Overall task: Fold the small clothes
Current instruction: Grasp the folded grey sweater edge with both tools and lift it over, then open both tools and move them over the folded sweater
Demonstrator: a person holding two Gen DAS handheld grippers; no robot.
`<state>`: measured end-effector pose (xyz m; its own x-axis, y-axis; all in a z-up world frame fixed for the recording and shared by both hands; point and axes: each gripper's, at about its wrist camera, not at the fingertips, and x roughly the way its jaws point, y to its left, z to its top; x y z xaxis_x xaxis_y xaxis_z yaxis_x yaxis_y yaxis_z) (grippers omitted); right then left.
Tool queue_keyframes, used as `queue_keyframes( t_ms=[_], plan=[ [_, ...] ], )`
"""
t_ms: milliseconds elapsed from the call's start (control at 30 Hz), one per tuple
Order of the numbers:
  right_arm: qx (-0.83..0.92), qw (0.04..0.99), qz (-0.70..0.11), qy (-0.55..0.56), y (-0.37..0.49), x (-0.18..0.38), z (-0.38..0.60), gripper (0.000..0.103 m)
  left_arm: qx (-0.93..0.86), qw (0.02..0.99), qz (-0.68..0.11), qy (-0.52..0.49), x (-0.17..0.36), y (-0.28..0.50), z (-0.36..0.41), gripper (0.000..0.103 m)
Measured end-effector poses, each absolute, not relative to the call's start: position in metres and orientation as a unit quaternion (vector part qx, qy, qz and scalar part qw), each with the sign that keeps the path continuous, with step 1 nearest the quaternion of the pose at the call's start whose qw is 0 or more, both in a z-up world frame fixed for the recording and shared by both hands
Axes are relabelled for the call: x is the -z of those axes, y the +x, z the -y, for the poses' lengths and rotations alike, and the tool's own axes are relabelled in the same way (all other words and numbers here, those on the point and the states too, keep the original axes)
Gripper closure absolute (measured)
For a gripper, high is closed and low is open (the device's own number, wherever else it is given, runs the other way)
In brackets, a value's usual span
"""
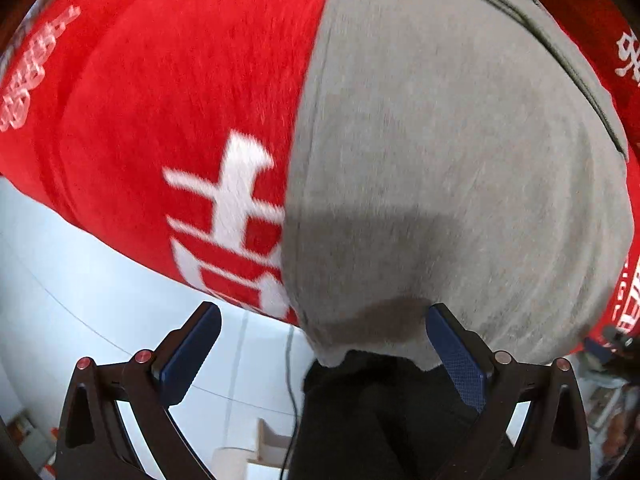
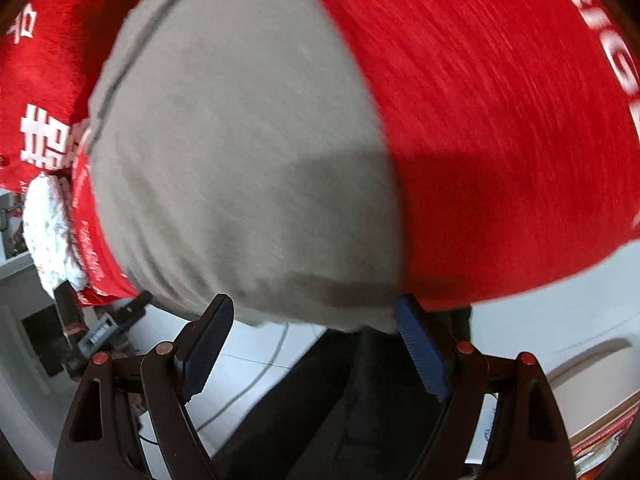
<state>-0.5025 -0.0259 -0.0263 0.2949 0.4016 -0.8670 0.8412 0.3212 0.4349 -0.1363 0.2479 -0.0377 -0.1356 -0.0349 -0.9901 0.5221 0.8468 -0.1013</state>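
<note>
Left wrist: left gripper (image 1: 323, 322) spread wide, nothing between the blue pads (image 1: 456, 356). Grey garment (image 1: 440, 152) lies flat on red cloth (image 1: 160, 92), its near hem hanging just ahead of the fingertips.

Right wrist: right gripper (image 2: 314, 314) wide, empty. Garment hem (image 2: 320, 312) just beyond the tips; white towel (image 2: 50, 232) far left.

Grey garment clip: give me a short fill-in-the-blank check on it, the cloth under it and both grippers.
1. The grey garment lies on a ____ cloth with white lettering.
2. The left gripper has its jaws ____.
3. The right gripper grips ____.
4. The pads on both grippers' fingers are ____.

Missing words: red; open; nothing; blue
</note>
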Motion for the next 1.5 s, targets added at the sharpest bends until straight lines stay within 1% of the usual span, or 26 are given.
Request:
queue_keyframes(
  t_ms=[167,300,333,367,400,433,467,500,533,567,600,633,667,833,967,1100,1200,1300,1467,1500],
  plan=[
    [0.200,0.576,-0.571,0.549,-0.518,0.051,0.018,0.017,0.234,0.609,-0.742,0.150,0.061,-0.149,-0.245,0.000],
    [0.191,0.575,-0.559,0.566,-0.514,0.063,0.017,0.016,0.250,0.602,-0.744,0.146,0.067,-0.157,-0.241,0.000],
    [0.191,0.573,-0.558,0.570,-0.516,0.064,0.015,0.018,0.253,0.601,-0.745,0.145,0.068,-0.155,-0.240,0.000],
    [0.188,0.570,-0.554,0.577,-0.516,0.066,0.013,0.021,0.254,0.600,-0.745,0.143,0.069,-0.153,-0.239,0.000],
    [0.185,0.568,-0.548,0.586,-0.518,0.067,0.012,0.038,0.256,0.599,-0.745,0.143,0.069,-0.153,-0.238,0.001],
    [0.181,0.563,-0.540,0.599,-0.520,0.068,0.010,0.057,0.257,0.599,-0.744,0.145,0.069,-0.153,-0.239,0.004],
    [0.178,0.558,-0.534,0.610,-0.522,0.069,0.008,0.064,0.265,0.597,-0.744,0.142,0.068,-0.153,-0.238,0.015],
    [0.175,0.558,-0.530,0.614,-0.523,0.069,0.007,0.085,0.274,0.592,-0.745,0.138,0.064,-0.147,-0.236,0.024],
    [0.164,0.562,-0.520,0.623,-0.524,0.066,0.004,0.088,0.277,0.591,-0.744,0.142,0.061,-0.147,-0.233,0.030],
    [0.158,0.565,-0.512,0.628,-0.523,0.063,0.003,0.088,0.291,0.589,-0.738,0.151,0.056,-0.149,-0.230,0.046],
    [0.151,0.571,-0.502,0.632,-0.522,0.058,0.001,0.088,0.299,0.586,-0.737,0.154,0.053,-0.150,-0.230,0.070],
    [0.134,0.579,-0.487,0.640,-0.520,0.051,0.002,0.088,0.315,0.578,-0.737,0.153,0.049,-0.150,-0.229,0.085],
    [0.123,0.584,-0.476,0.646,-0.518,0.044,0.003,0.089,0.328,0.570,-0.739,0.146,0.044,-0.150,-0.229,0.090],
    [0.079,0.622,-0.393,0.673,-0.501,-0.001,0.022,0.089,0.378,0.567,-0.723,0.114,0.004,-0.136,-0.223,0.090],
    [0.070,0.645,-0.337,0.682,-0.477,-0.024,0.056,0.089,0.402,0.593,-0.692,0.097,-0.031,-0.109,-0.207,0.090],
    [0.078,0.662,-0.322,0.673,-0.449,-0.040,0.096,0.089,0.405,0.619,-0.668,0.083,-0.041,-0.070,-0.173,0.090],
    [0.104,0.662,-0.321,0.669,-0.424,-0.032,0.131,0.089,0.395,0.640,-0.654,0.075,-0.042,-0.042,-0.142,0.090],
    [0.126,0.648,-0.315,0.682,-0.406,-0.026,0.160,0.089,0.376,0.662,-0.642,0.089,-0.042,-0.022,-0.115,0.090],
    [0.138,0.628,-0.323,0.694,-0.398,-0.015,0.184,0.088,0.373,0.650,-0.652,0.116,-0.042,-0.001,-0.087,0.089],
    [0.137,0.626,-0.325,0.696,-0.397,-0.013,0.186,0.087,0.370,0.648,-0.654,0.123,-0.041,-0.005,-0.077,0.083]
  ],
)
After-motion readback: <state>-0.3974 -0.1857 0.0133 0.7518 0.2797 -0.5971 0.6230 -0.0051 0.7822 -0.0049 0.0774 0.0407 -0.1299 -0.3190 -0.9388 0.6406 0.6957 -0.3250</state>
